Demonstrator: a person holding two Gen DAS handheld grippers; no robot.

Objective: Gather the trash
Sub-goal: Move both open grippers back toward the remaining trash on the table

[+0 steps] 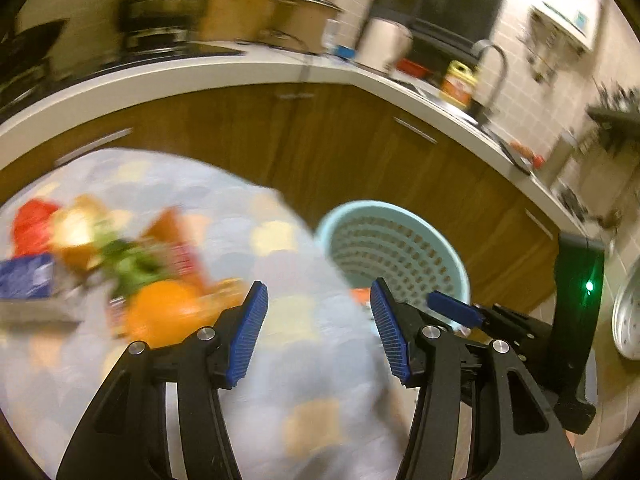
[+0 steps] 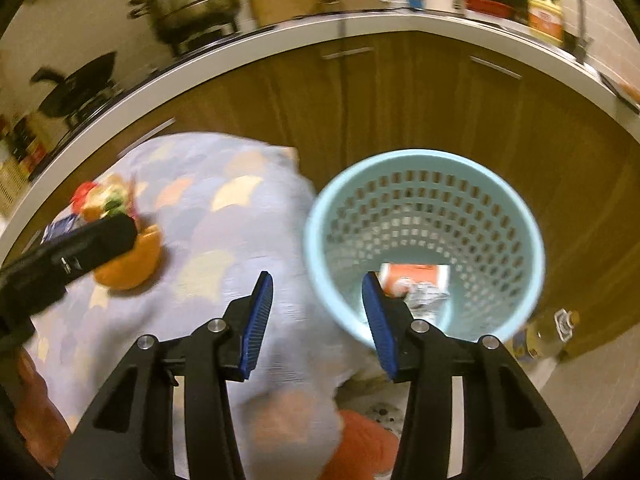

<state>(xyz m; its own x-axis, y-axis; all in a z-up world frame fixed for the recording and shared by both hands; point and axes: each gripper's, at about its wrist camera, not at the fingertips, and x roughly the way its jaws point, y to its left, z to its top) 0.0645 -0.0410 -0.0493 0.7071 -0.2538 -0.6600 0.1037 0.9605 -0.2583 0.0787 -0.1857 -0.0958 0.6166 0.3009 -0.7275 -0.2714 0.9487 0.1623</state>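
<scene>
Right wrist view first: the kitchen cabinets (image 2: 420,112) fill the far side, wood doors under a pale worktop. In front of them sits the table (image 2: 224,216), covered in a pale patterned cloth, and just off its right edge stands the light blue basket (image 2: 320,264), mesh-walled, down on the floor. I read that as placed so anything lifted from the table only needs a short swing to the right to be dropped. Inside it I can see an orange-and-white wrapper (image 2: 416,276) lying at the bottom, so some trash is already in.

The rest of the trash pile (image 1: 104,264) is on the far left of the table: an orange (image 1: 168,312) nearest me, green scraps, a red piece, a blue packet. All blurred, so I won't name more.

My left tongs (image 1: 316,328) are spread with nothing between the blue pads, hanging over the cloth between pile and basket. My right tongs (image 2: 318,320) are spread and empty too, right at the near rim of the basket. My guess: next is a reach back left for the pile.
</scene>
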